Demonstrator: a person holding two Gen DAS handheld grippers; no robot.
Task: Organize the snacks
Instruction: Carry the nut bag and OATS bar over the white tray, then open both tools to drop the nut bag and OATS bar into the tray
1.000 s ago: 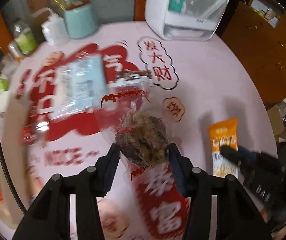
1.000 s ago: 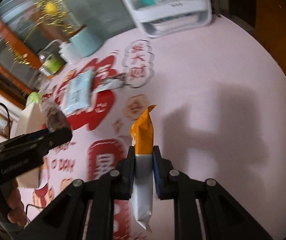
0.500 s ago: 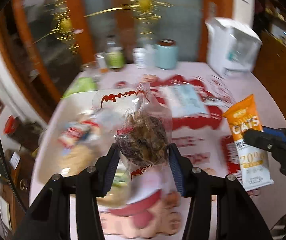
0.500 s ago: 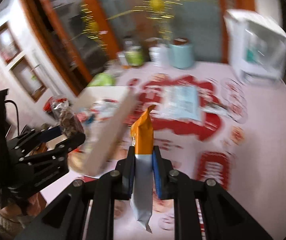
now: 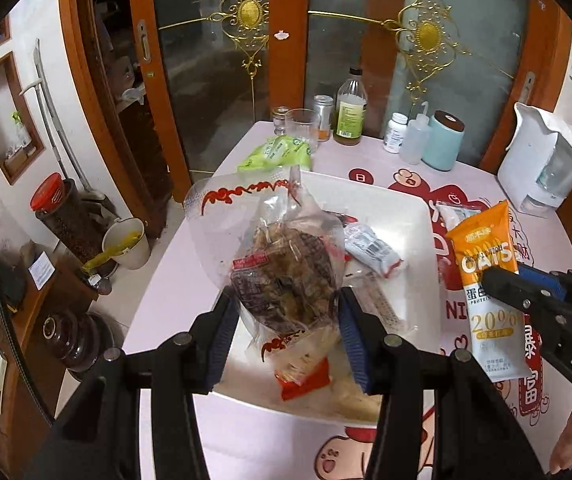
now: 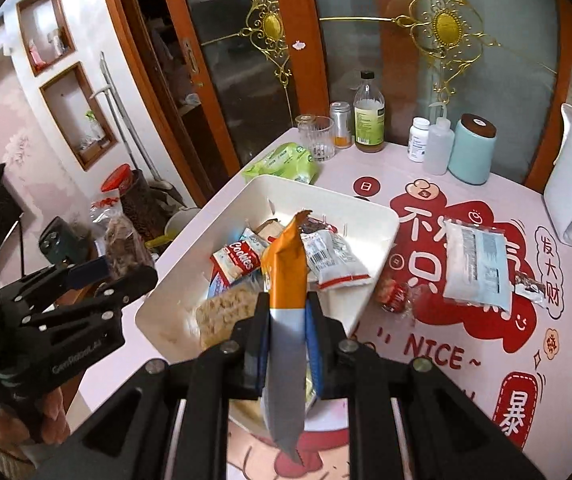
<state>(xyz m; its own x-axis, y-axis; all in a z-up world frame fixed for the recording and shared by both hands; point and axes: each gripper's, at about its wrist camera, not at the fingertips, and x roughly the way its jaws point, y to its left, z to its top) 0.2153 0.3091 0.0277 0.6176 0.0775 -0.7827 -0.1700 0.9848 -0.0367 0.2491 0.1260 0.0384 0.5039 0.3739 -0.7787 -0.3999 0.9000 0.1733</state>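
Holding a clear snack bag [image 5: 286, 276] in our left gripper [image 5: 286, 320] and an upright orange oats packet [image 6: 286, 276] in our right gripper [image 6: 287, 332], we are hovering both above the white bin [image 6: 369, 212] lying just below and ahead, left nearer its middle

Two wrist fisheyes, angled down close above table [image 5: 190, 280], sharing white bin [image 6: 365, 216], glass doors [image 5: 222, 60]

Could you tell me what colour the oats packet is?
Orange above, white below; clearest in the left wrist view: oats packet.
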